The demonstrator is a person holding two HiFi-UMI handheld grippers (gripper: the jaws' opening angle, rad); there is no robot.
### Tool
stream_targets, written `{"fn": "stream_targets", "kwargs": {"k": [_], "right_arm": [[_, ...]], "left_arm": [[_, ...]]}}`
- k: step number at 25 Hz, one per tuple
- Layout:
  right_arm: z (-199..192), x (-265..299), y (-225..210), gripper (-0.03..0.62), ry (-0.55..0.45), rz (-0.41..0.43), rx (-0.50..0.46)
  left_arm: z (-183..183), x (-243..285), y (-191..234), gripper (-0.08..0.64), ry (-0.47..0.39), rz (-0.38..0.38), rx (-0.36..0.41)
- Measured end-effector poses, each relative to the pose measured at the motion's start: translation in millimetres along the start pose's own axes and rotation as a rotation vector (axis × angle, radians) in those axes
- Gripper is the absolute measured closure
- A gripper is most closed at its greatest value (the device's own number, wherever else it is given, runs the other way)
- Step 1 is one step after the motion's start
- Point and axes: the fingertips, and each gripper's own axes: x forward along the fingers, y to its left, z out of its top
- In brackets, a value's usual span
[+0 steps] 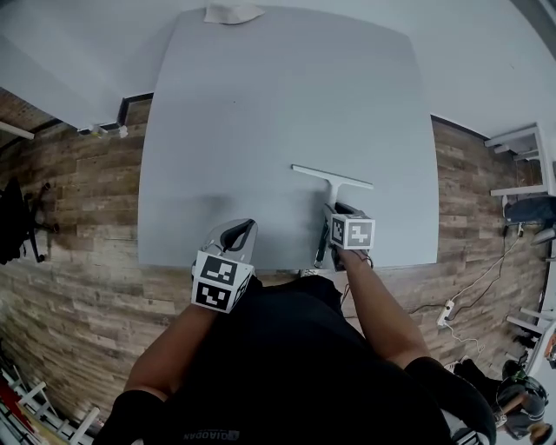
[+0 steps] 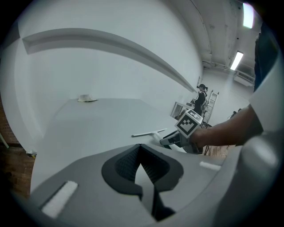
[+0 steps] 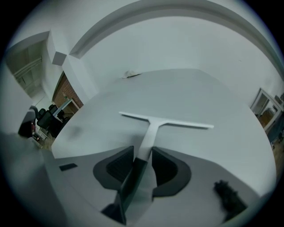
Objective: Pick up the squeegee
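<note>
The squeegee (image 1: 332,178) lies flat on the grey table (image 1: 278,104), its white blade across and its handle pointing toward me. In the right gripper view the white stem of the squeegee (image 3: 164,123) runs back into a dark grip that sits between the jaws. My right gripper (image 3: 143,155) is open around that handle, and its pads stand just off it. The head view puts the right gripper (image 1: 340,213) at the table's near edge. My left gripper (image 1: 243,230) hovers to the left of it, shut and empty. From the left gripper (image 2: 141,148), the squeegee (image 2: 148,132) shows ahead and to the right.
A crumpled white cloth (image 1: 230,13) lies at the table's far edge. Wood flooring (image 1: 69,217) surrounds the table. A power strip with cable (image 1: 447,311) lies on the floor at right, near white shelving (image 1: 521,165). A person (image 2: 202,95) stands far off.
</note>
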Motion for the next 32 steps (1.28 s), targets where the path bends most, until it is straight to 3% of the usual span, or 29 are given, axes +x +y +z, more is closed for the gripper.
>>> {"fn": "stream_targets", "kwargs": {"k": [8, 18, 22, 32], "right_arm": [[-4.8, 12.2, -2.3, 0.459, 0.029, 0.01, 0.036], [-1.6, 14.4, -1.2, 0.448, 0.028, 0.034, 0.005], [-4.2, 12.0, -6.5, 0.479, 0.016, 0.067, 0.054], [10.0, -29.9, -13.1, 0.491, -0.093, 0.162, 0.002]], "left_arm": [[5.7, -4.5, 6.7, 0.554, -0.017, 0.022, -0.013], [9.1, -3.0, -5.4, 0.554, -0.024, 0.044, -0.026], [14.9, -3.9, -16.3, 0.553, -0.036, 0.056, -0.012], [22.3, 1.4, -46.8, 0.554, -0.058, 0.098, -0.029]]}}
